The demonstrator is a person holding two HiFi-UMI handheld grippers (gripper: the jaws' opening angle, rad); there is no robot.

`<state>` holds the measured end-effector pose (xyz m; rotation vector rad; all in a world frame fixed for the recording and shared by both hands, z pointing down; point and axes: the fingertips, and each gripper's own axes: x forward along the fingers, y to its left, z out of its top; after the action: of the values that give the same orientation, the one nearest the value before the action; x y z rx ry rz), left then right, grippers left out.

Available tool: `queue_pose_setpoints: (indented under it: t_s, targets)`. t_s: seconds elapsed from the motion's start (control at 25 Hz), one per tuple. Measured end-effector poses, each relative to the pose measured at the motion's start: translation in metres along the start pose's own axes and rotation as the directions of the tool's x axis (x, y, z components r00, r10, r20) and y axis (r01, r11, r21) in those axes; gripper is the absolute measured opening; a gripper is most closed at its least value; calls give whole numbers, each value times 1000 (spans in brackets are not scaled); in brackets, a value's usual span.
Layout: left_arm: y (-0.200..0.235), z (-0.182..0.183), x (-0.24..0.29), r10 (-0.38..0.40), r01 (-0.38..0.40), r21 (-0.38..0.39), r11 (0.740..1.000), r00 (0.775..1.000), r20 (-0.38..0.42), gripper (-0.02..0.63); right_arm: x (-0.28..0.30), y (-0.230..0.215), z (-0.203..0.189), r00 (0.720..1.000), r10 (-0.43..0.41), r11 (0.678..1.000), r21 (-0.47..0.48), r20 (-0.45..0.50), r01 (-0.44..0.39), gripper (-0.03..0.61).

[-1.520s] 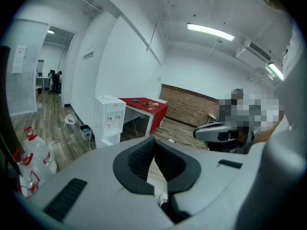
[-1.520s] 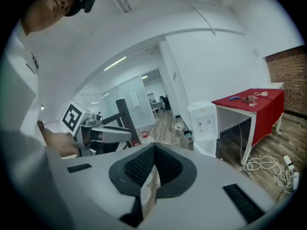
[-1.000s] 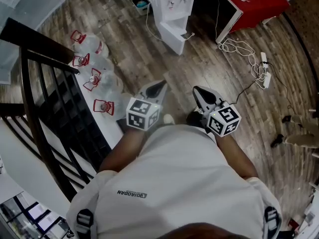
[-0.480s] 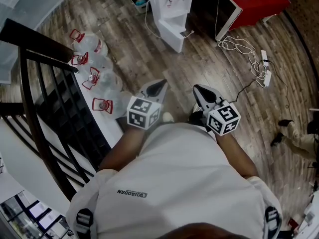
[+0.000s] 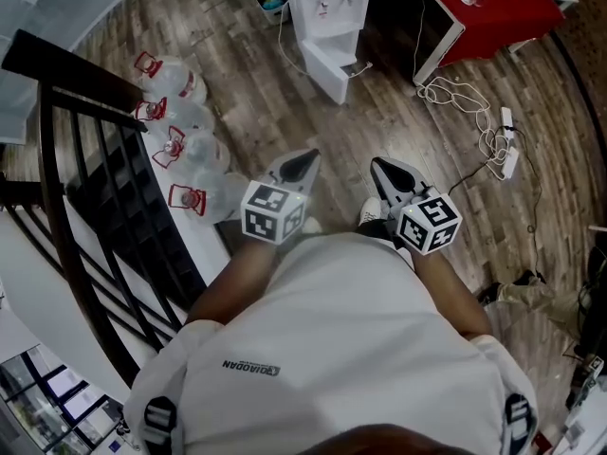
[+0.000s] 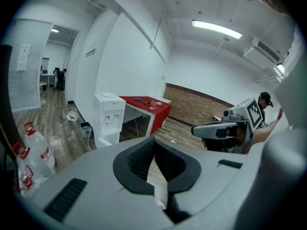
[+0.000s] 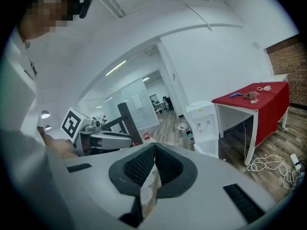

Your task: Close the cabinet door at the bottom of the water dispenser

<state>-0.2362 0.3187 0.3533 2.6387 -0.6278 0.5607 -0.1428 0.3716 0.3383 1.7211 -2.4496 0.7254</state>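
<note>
The white water dispenser [image 5: 329,6] stands at the far end of the wooden floor, beside the red table. Its bottom cabinet door [image 5: 325,67] juts out from the body, open. Both grippers are held in front of the person's chest, well short of the dispenser. My left gripper [image 5: 302,165] is shut and holds nothing. My right gripper [image 5: 388,172] is shut and holds nothing too. In the left gripper view the dispenser [image 6: 109,119] shows far beyond the closed tips. The right gripper view has the dispenser [image 7: 204,124] to the right of the tips.
Several large water bottles [image 5: 185,145] with red handles line the floor at the left, beside a black stair railing [image 5: 85,188]. A red table [image 5: 484,8] stands right of the dispenser, with cables and a power strip [image 5: 505,148] below it. Another person's foot [image 5: 517,287] shows at right.
Both grippers have moved a little forward with the person, still shut. The other person's feet at the right have shifted down and left in the head view.
</note>
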Motion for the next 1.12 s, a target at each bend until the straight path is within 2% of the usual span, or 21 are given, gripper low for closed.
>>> queue_pose_setpoints:
  t_s: [0.44,0.6,0.76,1.12]
  targets:
    - [-33,30,71,68,-68,-11,998,998,-12,-3,-13,-80,24,997,71,997,25,-22,-71,21]
    - [-50,31,92,92,-92,1,996,995,-24,-3,-26,-108,28,996,86,996,35,-11,-86,21]
    - [-61,30,109,103,-104,-28,994,994,-34,-3,-35,-135,27,996,88,994,67,-12,-87,21]
    - [-37,28,126,147,-150,-45,988,987,-69,-3,-22,-167,23,995,88,993,83,-40,-84,21]
